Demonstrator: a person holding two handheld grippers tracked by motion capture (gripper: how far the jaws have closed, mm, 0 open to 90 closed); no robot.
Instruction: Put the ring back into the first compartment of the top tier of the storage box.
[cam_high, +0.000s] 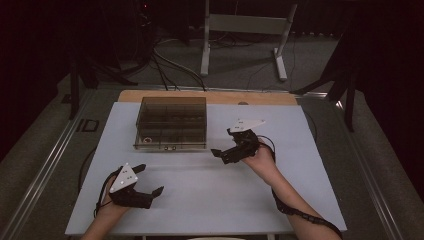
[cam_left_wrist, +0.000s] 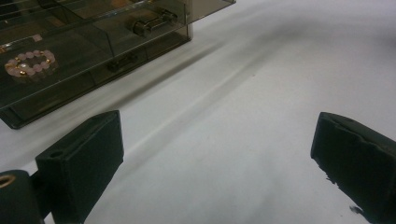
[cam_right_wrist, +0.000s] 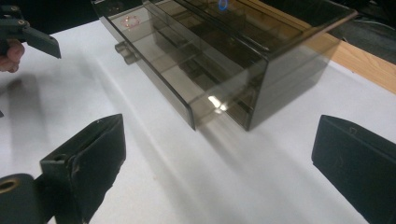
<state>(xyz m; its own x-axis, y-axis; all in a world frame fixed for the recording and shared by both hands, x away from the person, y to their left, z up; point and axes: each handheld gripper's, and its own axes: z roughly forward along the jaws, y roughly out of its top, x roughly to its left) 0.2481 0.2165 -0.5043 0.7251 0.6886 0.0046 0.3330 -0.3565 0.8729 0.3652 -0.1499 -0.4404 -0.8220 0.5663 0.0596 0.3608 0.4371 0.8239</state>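
A smoky clear plastic drawer box (cam_high: 171, 122) stands on the white table top, toward the back left of centre. A pink bead bracelet (cam_left_wrist: 29, 63) lies in one of its compartments, seen also as the bracelet (cam_right_wrist: 130, 20) and the bracelet (cam_high: 147, 140). The box's top drawer (cam_right_wrist: 154, 60) is pulled out a little. My left gripper (cam_high: 149, 180) rests open near the front left, well short of the box. My right gripper (cam_high: 223, 143) is open, just right of the box's front corner. Nothing sits between either pair of jaws.
The white sheet (cam_high: 210, 200) covers a wooden table (cam_high: 265, 98) whose far edge shows behind the box. A cable (cam_high: 300, 212) trails from the right forearm. Beyond the table, a metal stand (cam_high: 245, 30) and floor cables (cam_high: 165, 65) lie in the dark.
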